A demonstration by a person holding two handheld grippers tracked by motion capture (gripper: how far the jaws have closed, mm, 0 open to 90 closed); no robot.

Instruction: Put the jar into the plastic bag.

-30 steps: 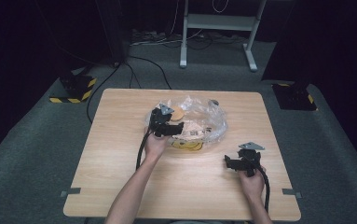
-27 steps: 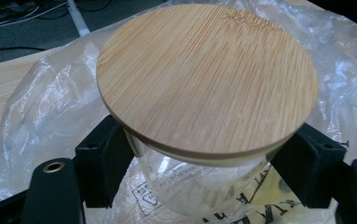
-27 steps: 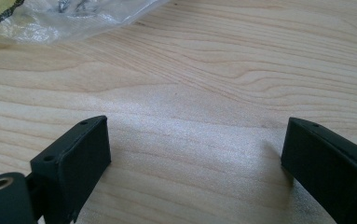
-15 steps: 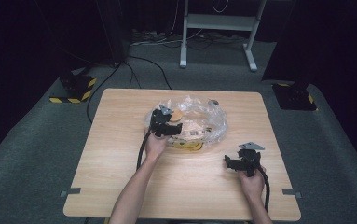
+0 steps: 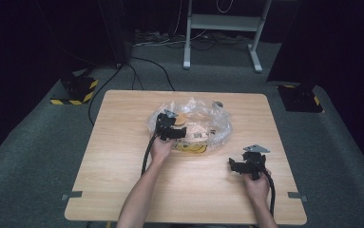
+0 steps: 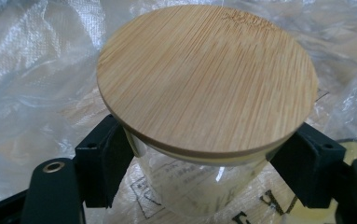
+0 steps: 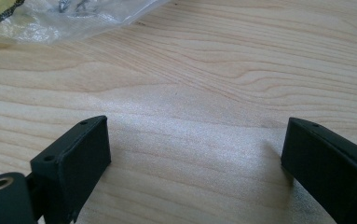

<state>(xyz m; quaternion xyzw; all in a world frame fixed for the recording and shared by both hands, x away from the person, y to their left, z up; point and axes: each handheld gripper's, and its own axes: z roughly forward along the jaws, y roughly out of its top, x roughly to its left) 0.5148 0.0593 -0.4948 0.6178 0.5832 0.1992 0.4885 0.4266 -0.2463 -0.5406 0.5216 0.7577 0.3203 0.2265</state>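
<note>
We start from the worktop, a pale wooden slab, and on its far half the crumpled clear plastic bag that spreads round everything we care about here. Inside that bag stands a glass jar with a round bamboo lid, and the left gripper has reached in so that its jaws sit one on each side of the glass just under the lid's rim, touching or all but touching it; we judge them clamped on the jar, though the pads' contact is partly hidden by the lid's overhang.

To lift it well, we should squeeze on the glass wall and not on the lid (a loose lid could come away and leave the jar behind), keep the jar upright, and raise it straight so the film does not drag along.

The right gripper rests low over bare wood at the near right, jaws wide apart with nothing between them; it could pin the bag's edge down while we draw the jar out.
</note>
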